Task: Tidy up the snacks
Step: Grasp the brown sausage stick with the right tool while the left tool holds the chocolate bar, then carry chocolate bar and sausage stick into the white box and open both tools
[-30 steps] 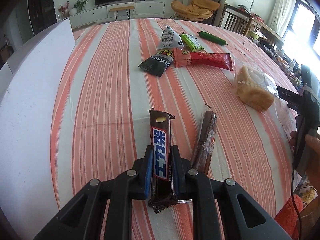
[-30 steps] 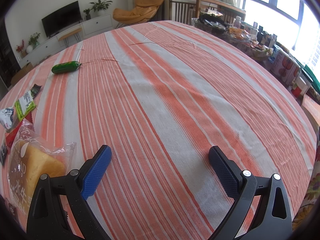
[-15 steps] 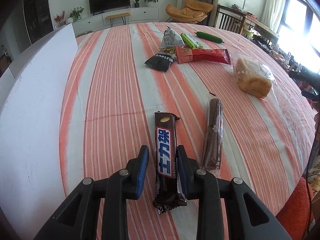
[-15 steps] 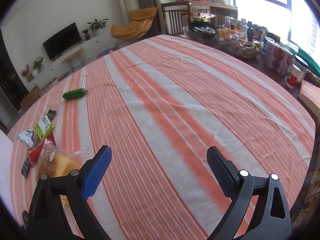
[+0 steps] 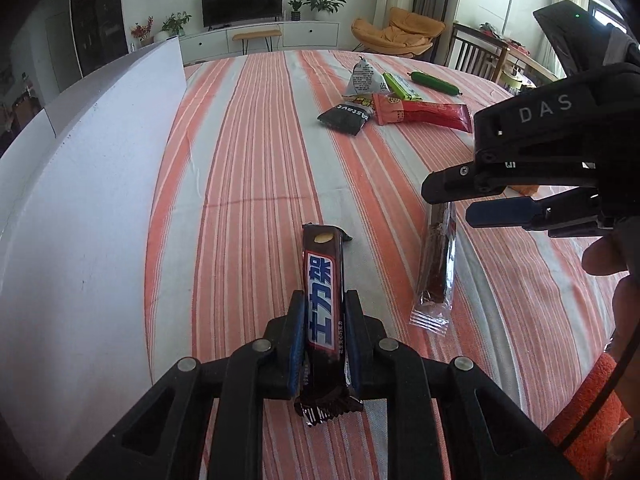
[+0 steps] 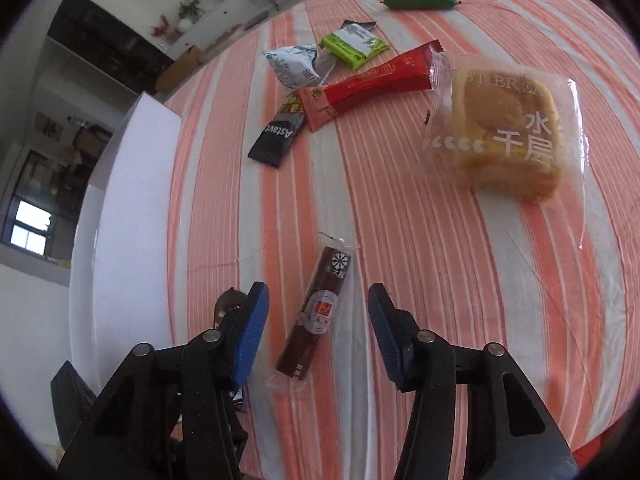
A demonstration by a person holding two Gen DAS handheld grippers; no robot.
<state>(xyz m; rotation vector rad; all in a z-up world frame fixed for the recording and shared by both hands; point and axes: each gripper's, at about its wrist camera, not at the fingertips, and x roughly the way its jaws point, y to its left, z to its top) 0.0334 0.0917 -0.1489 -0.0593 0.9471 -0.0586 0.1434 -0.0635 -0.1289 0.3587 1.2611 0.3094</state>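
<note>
My left gripper (image 5: pixel 323 312) is shut on a brown chocolate bar (image 5: pixel 322 284) with blue and white lettering, held lengthwise just above the striped tablecloth. My right gripper (image 6: pixel 318 322) is open, its blue pads on either side of a brown sausage stick in clear wrap (image 6: pixel 316 310), hovering above it. In the left wrist view the right gripper (image 5: pixel 480 204) hangs over the far end of that stick (image 5: pixel 436 264).
A white box (image 5: pixel 80 184) runs along the table's left side. Farther out lie a wrapped bread (image 6: pixel 508 132), a red packet (image 6: pixel 368 80), a black packet (image 6: pixel 278 138), a green packet (image 6: pixel 354 46), a white pouch (image 6: pixel 292 66) and a green sausage (image 6: pixel 420 1).
My right gripper has swung from the bare right side of the table over to the sausage stick. My left gripper has closed again on the chocolate bar.
</note>
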